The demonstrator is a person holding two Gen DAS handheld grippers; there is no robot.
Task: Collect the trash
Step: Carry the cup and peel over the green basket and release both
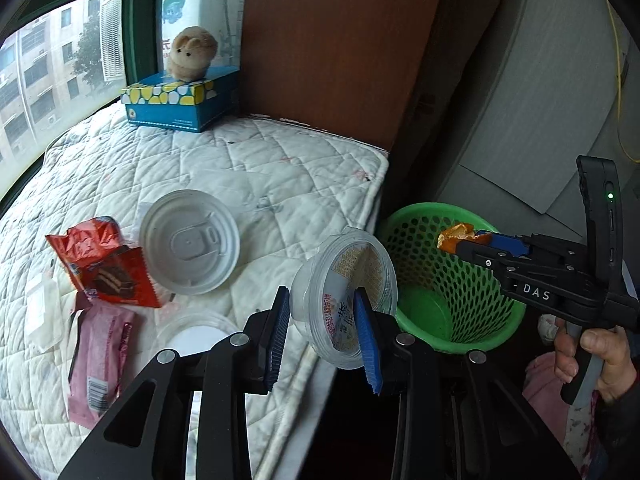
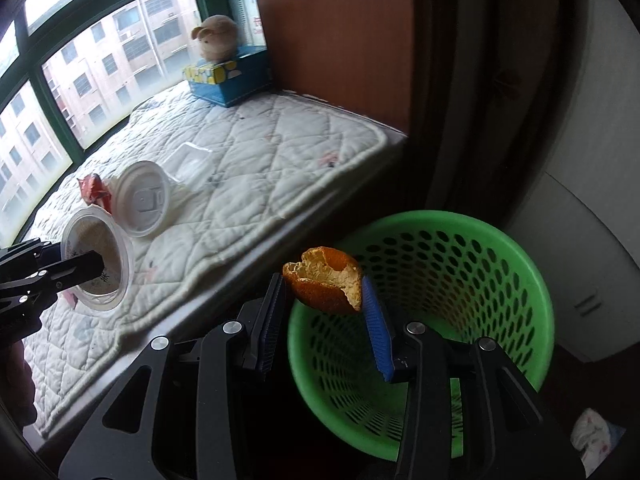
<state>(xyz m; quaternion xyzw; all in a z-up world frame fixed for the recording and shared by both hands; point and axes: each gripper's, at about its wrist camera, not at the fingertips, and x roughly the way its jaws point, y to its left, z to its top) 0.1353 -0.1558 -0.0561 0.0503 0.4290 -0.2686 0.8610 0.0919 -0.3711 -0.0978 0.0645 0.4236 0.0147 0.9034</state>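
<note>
Left gripper [image 1: 322, 334]: clamped across the wall of a clear plastic cup [image 1: 344, 296], one blue pad outside, the other inside the mouth. Cup tipped on its side, long axis running up and to the right, open mouth turned toward the green mesh basket [image 1: 452, 280]. Held over the right edge of the quilted mat [image 1: 256, 168], just short of the basket rim, with dark open space beneath.

Right gripper [image 2: 324, 292]: closed on a piece of orange peel [image 2: 326, 278], pale pith facing the camera, orange skin behind and below. Poised over the near-left rim of the basket [image 2: 480, 280], mouth of the basket wide and unobstructed to the right. In the left wrist view, same peel [image 1: 456, 236] over the basket's far rim.

On the mat, left of the held cup: a round translucent lid [image 1: 190, 242], flat, near the middle. Beyond it toward the left edge, a red snack wrapper [image 1: 106, 264], crumpled, and a pink wrapper [image 1: 100, 364] lying lengthwise toward the near edge. Another clear round container [image 1: 196, 334] partly hidden behind the left gripper's fingers.

At the far corner against the wooden panel [image 1: 340, 48]: a blue tissue box [image 1: 180, 100] with a plush toy [image 1: 192, 54] on top. Window [image 1: 60, 64] along the far-left edge.
</note>
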